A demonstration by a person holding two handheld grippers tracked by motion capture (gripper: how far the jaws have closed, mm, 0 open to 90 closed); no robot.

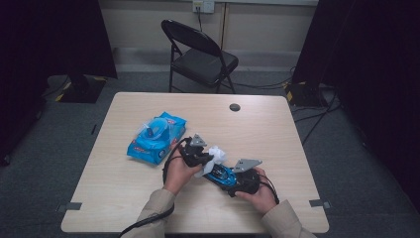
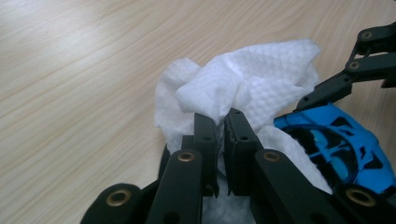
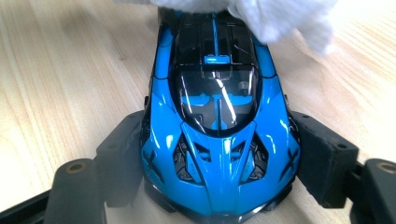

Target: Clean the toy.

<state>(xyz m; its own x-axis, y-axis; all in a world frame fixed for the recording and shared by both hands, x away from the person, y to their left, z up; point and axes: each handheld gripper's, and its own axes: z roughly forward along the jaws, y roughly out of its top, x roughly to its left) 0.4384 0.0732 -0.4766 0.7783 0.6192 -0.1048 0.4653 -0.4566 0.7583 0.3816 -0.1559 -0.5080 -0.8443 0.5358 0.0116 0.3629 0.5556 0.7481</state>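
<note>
Risk imo: left gripper (image 2: 218, 122), jaws pinching the wipe (image 2: 254, 86), shoves the toy car (image 3: 219, 126) out of the right gripper (image 3: 219, 163) jaws clamping its sides.

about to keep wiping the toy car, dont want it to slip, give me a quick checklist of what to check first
1. Right gripper clamps the blue toy car on both sides: ok, a jaw sits against each flank.
2. Left gripper holds the white wipe: ok, jaws shut on a fold of it.
3. Wipe reaches the car: ok, in the right gripper view it lies over the car's far end.
4. Car rests on the table or is lifted: cannot tell.
5. Wipe pack is out of the way: ok, it lies apart, to the left of both grippers.
6. Wipe is wet enough: cannot tell.
</note>
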